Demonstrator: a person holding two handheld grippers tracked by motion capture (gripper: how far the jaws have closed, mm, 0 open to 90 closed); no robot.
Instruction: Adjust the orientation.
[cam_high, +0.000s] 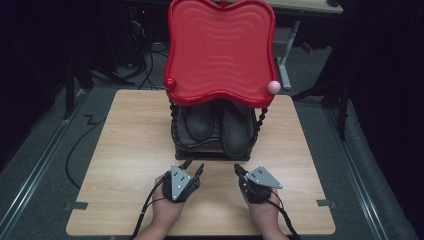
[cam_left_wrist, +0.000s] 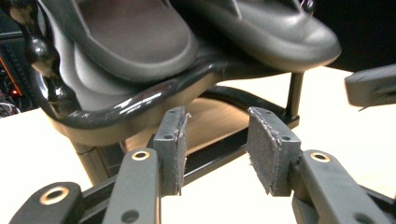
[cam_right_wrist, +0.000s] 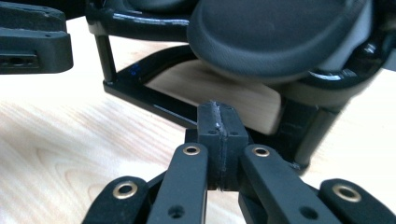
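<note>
A pair of dark shoes rests on a black two-tier rack (cam_high: 179, 141) at the table's middle: the left shoe (cam_high: 198, 122) and the right shoe (cam_high: 236, 131). A red wavy tray (cam_high: 220, 47) tops the rack. My left gripper (cam_high: 194, 167) stands open just before the rack's front left, nothing between its pads (cam_left_wrist: 172, 148). My right gripper (cam_high: 239, 171) is shut and empty before the rack's front right, its pads (cam_right_wrist: 219, 127) pressed together. The shoes' heels (cam_left_wrist: 135, 37) (cam_right_wrist: 280, 32) loom above the shelf edge in the gripper views.
The wooden table (cam_high: 125, 150) has bare room left and right of the rack. A pink ball (cam_high: 273, 86) and a red knob (cam_high: 170, 83) sit at the tray's front corners. Grey floor, cables and dark furniture surround the table.
</note>
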